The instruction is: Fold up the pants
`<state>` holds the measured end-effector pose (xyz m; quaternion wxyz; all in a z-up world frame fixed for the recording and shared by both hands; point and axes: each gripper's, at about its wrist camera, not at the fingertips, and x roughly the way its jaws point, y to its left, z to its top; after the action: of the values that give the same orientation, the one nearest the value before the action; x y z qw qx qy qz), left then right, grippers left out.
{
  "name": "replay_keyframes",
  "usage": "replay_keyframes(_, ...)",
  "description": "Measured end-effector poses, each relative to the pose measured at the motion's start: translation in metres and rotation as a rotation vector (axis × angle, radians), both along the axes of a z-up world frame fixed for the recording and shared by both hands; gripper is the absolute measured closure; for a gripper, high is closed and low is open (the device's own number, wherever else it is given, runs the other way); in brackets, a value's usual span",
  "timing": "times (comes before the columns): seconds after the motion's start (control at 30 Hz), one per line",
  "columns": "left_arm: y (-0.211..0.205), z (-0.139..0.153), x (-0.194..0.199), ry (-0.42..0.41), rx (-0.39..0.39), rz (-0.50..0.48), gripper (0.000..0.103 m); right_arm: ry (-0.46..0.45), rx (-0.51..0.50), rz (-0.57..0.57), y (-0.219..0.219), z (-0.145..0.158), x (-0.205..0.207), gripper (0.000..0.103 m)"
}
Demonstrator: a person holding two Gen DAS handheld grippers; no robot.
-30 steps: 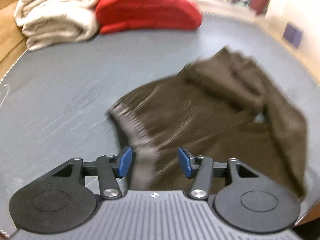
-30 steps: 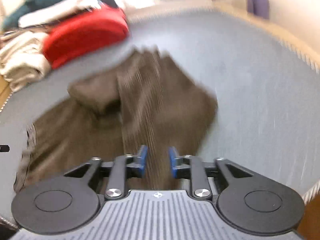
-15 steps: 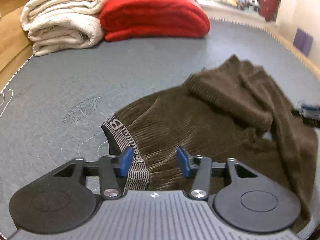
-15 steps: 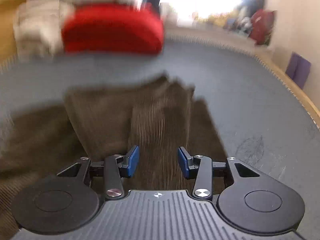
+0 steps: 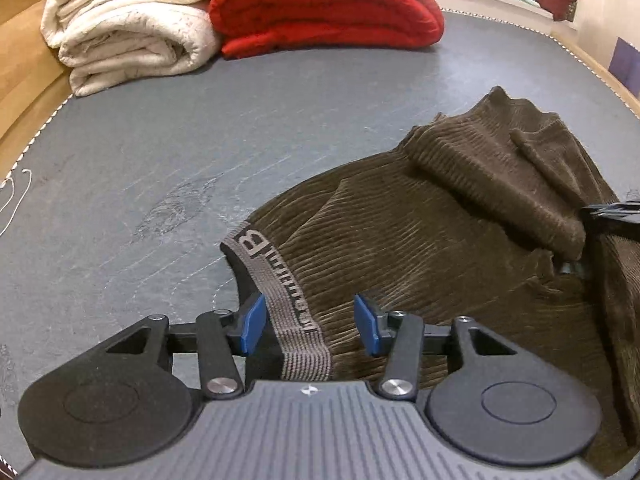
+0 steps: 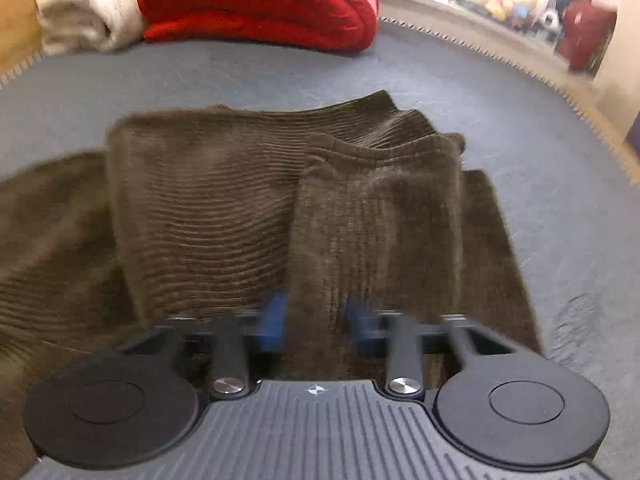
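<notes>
Brown corduroy pants (image 5: 420,232) lie crumpled on the grey mat, the legs bunched in folds. Their grey lettered waistband (image 5: 280,300) runs between the blue pads of my left gripper (image 5: 310,326), which is open with the band lying between the fingers. In the right wrist view the pants (image 6: 224,208) fill the middle, with a folded leg strip (image 6: 376,216) running down between the blurred blue pads of my right gripper (image 6: 316,322), which is open around it. The right gripper's tip also shows at the right edge of the left wrist view (image 5: 612,212).
A folded cream blanket (image 5: 128,28) and a folded red blanket (image 5: 324,4) lie at the mat's far side. The grey mat (image 5: 160,152) has a stitched edge, with wooden floor (image 5: 20,72) at the left. Soft toys and a red object sit far right.
The pants have stopped moving and lie still. My right gripper swung round to face the legs head-on, its jaws opened wider then narrowed around the leg strip. The left gripper stayed open over the waistband.
</notes>
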<state>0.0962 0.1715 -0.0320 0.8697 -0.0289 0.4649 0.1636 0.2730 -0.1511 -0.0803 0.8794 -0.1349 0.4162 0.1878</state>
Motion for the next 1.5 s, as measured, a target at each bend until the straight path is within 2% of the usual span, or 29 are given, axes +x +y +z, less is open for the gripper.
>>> replay_keyframes(0.07, 0.002, 0.001, -0.003, 0.009, -0.003, 0.007, 0.049, -0.039, -0.010, -0.046, -0.015, 0.013, -0.004, 0.093)
replay_keyframes(0.2, -0.003, 0.009, -0.012, -0.008, -0.030, 0.001, 0.049, -0.113, -0.005, -0.138, -0.085, 0.045, -0.030, 0.094)
replay_keyframes(0.33, -0.016, 0.018, -0.022, -0.034, -0.028, -0.026, 0.044, -0.054, -0.005, -0.262, -0.170, 0.051, -0.062, 0.094)
replay_keyframes(0.43, -0.024, 0.018, -0.029, -0.034, -0.033, -0.051, 0.044, -0.106, -0.036, -0.285, -0.192, 0.059, -0.084, 0.094)
replay_keyframes(0.5, -0.026, 0.016, -0.031, -0.024, -0.027, -0.058, 0.044, -0.127, -0.020, -0.382, -0.204, 0.067, -0.086, 0.095)
replay_keyframes(0.6, -0.022, 0.015, -0.030, -0.012, -0.028, -0.051, 0.044, -0.086, 0.001, -0.548, -0.231, 0.075, -0.088, 0.096)
replay_keyframes(0.67, -0.015, 0.015, -0.027, -0.011, -0.032, -0.032, 0.044, -0.031, -0.059, -0.653, -0.254, 0.071, -0.094, 0.097)
replay_keyframes(0.7, -0.011, 0.014, -0.026, -0.010, -0.037, -0.022, 0.044, 0.022, -0.098, -0.715, -0.270, 0.065, -0.100, 0.097)
replay_keyframes(0.77, -0.005, 0.015, -0.022, -0.006, -0.049, -0.002, 0.044, 0.156, -0.114, -0.846, -0.310, 0.048, -0.114, 0.101)
replay_keyframes(0.83, -0.003, 0.017, -0.020, -0.013, -0.056, 0.007, 0.044, 0.231, -0.136, -0.956, -0.343, 0.035, -0.128, 0.101)
replay_keyframes(0.93, -0.006, 0.017, -0.017, -0.003, -0.052, 0.001, 0.041, 0.214, -0.145, -1.072, -0.379, 0.031, -0.150, 0.099)
replay_keyframes(1.0, -0.012, 0.016, -0.016, 0.000, -0.052, -0.011, 0.040, 0.147, -0.016, -1.121, -0.394, 0.039, -0.163, 0.097)
replay_keyframes(1.03, -0.015, 0.015, -0.014, 0.004, -0.048, -0.017, 0.040, 0.107, 0.046, -1.097, -0.396, 0.041, -0.165, 0.092)
replay_keyframes(1.07, -0.019, 0.014, -0.012, 0.010, -0.045, -0.023, 0.040, 0.055, 0.098, -1.021, -0.392, 0.045, -0.161, 0.076)
replay_keyframes(1.1, -0.023, 0.013, -0.011, 0.015, -0.044, -0.028, 0.040, 0.016, 0.115, -0.935, -0.382, 0.048, -0.157, 0.066)
replay_keyframes(1.13, -0.028, 0.013, -0.009, 0.015, -0.041, -0.037, 0.040, -0.017, 0.119, -0.849, -0.372, 0.048, -0.153, 0.048)
replay_keyframes(1.17, -0.033, 0.013, -0.008, 0.015, -0.036, -0.045, 0.038, -0.032, 0.111, -0.780, -0.361, 0.046, -0.146, 0.041)
replay_keyframes(1.27, -0.046, 0.010, -0.005, 0.026, -0.017, -0.067, 0.037, -0.054, 0.024, -0.613, -0.325, 0.032, -0.124, 0.042)
replay_keyframes(1.4, -0.055, 0.007, -0.004, 0.037, 0.000, -0.076, 0.035, -0.070, -0.126, -0.511, -0.294, 0.004, -0.094, 0.042)
replay_keyframes(1.5, -0.056, 0.005, -0.002, 0.045, 0.013, -0.087, 0.035, -0.049, -0.228, -0.463, -0.287, -0.021, -0.076, 0.044)
